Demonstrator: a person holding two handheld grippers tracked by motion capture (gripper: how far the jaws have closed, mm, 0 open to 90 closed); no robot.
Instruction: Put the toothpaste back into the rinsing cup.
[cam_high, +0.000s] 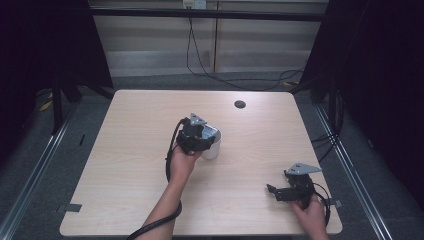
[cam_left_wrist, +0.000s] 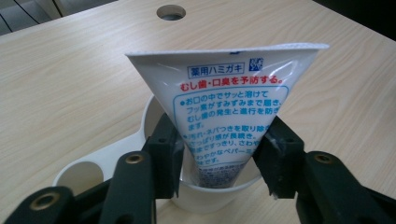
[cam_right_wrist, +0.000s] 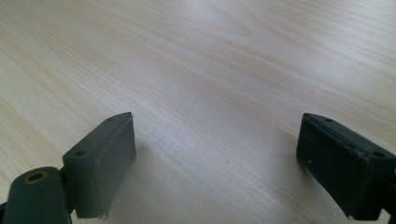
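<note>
Left gripper view: toothpaste tube (cam_left_wrist: 224, 112) (upright) in cup (cam_left_wrist: 154, 116)

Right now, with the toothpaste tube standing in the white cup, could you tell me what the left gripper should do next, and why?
Probably lift the left gripper straight up and away: the toothpaste tube already stands in the cup, and the jaws look slightly apart from it.

Bare table (cam_high: 130, 165) lies open on every side; only the white cup (cam_high: 212, 145) with its upright tube (cam_left_wrist: 224, 116) blocks mid-table.
</note>
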